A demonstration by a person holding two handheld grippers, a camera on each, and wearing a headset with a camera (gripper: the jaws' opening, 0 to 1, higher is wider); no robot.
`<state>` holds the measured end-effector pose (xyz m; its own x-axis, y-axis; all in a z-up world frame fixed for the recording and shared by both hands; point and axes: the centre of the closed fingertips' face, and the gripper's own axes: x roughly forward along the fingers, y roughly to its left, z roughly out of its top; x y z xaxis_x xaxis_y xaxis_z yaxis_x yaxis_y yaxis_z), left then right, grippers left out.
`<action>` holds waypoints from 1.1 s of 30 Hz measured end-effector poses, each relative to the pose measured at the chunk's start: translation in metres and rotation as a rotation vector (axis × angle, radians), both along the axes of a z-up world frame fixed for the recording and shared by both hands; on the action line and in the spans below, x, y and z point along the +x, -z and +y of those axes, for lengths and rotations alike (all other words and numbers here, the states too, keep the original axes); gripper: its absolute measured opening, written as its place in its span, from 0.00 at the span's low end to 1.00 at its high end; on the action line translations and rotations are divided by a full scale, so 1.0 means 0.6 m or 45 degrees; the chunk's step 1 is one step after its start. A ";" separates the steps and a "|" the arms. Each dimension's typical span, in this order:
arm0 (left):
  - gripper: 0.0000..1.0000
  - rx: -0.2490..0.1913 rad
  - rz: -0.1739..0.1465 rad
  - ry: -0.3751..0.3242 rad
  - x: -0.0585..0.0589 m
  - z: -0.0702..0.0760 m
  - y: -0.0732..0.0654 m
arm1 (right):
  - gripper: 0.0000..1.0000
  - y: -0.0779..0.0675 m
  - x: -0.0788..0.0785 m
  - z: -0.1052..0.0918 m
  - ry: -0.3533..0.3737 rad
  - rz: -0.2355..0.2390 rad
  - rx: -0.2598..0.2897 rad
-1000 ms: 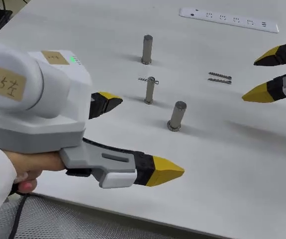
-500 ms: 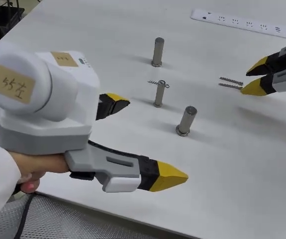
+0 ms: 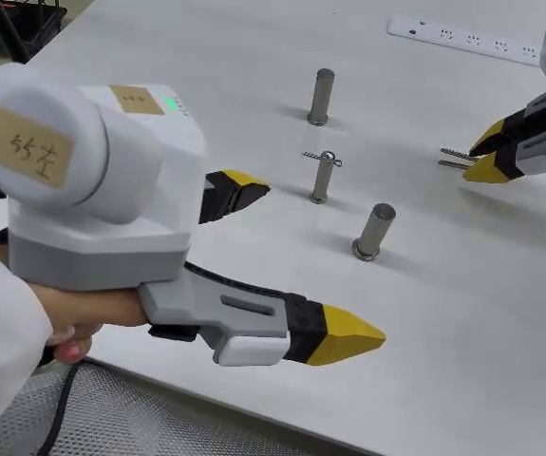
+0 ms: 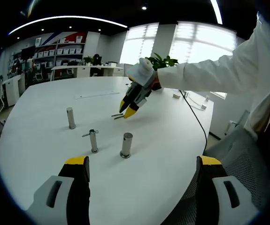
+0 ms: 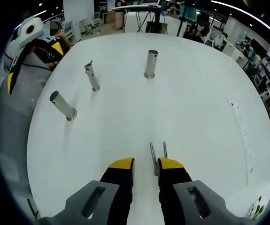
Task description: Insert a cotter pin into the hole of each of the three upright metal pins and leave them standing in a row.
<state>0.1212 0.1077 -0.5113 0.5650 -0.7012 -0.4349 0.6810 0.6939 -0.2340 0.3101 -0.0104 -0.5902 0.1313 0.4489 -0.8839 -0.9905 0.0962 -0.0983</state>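
My right gripper nearer, narrowly parted, empty | cotter pins just ahead, lying along jaws | left gripper wide, empty.

Handwritten "55左" on tan label, round housing of left tongs, second label unreadable.

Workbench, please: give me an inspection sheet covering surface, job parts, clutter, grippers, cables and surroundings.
Surface: white table, bare around the work.
Job's things: far pin, middle pin and near pin upright in a row; inserted cotter pin through the middle pin; none seen in the other two; two loose cotter pins lying flat.
Clutter: power strip at the far edge.
Grippers: left gripper open, off the pins; right gripper jaws narrowly apart at the loose cotter pins.
Cables: dark cable below the table edge.
Surroundings: office, windows, potted plant.
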 end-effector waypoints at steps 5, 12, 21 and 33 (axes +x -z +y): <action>0.93 0.008 -0.011 -0.005 0.002 -0.002 -0.007 | 0.12 0.008 0.011 -0.004 0.003 0.012 -0.030; 0.93 -0.017 -0.012 -0.034 0.003 0.004 -0.014 | 0.10 0.020 0.016 -0.014 -0.015 0.028 -0.093; 0.92 -0.053 0.006 -0.084 0.007 0.015 -0.013 | 0.06 0.024 0.018 -0.020 0.011 0.041 -0.113; 0.91 -0.025 0.038 -0.085 0.003 0.023 -0.002 | 0.00 0.027 0.012 -0.016 -0.016 0.058 -0.208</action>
